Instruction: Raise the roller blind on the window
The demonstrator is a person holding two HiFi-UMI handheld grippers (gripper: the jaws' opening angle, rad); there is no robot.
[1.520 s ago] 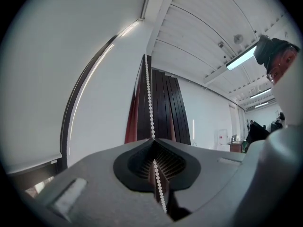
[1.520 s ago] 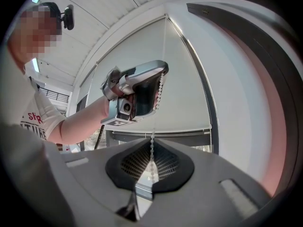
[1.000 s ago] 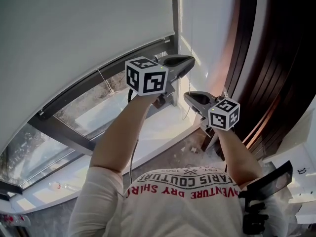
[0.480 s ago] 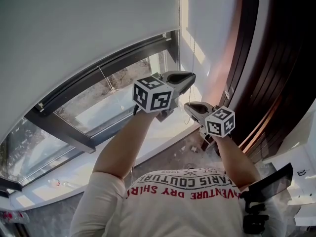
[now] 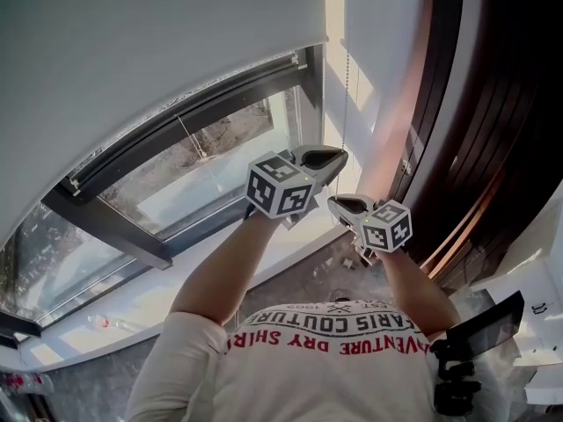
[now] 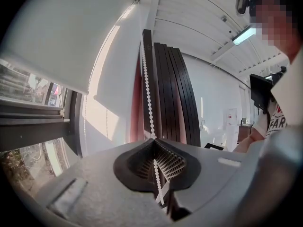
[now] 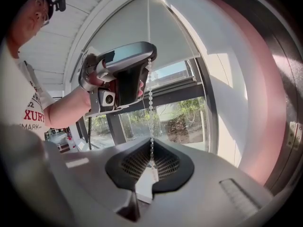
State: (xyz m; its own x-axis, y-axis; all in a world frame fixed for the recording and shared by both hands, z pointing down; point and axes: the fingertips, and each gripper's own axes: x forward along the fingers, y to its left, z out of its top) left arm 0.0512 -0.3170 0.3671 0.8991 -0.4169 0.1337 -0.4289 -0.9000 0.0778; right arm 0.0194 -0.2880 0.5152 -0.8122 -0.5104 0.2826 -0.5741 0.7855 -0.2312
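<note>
**Change noted.** Against the earlier head views, the lower edge of the roller blind [image 5: 158,33] is found higher, and more window glass [image 5: 211,161] is exposed up and to the left of both tools. Both grippers are found lower along the bead chain [image 5: 348,86] than before. The pull is judged to be winding the blind up. The task is judged part done, since much of the pane is still covered.

**Left gripper** [image 5: 339,156]. The jaws are pressed almost together and are pinched on the bead chain [image 6: 147,93], which is seen running up from between the pads [image 6: 166,163] to the top of the window.

**Right gripper** [image 5: 335,203]. It is held just below and beside the left one. Its jaws are likewise nearly together, and the same chain [image 7: 150,103] is clamped between them, taut up to the left gripper [image 7: 150,51] above it.
</note>
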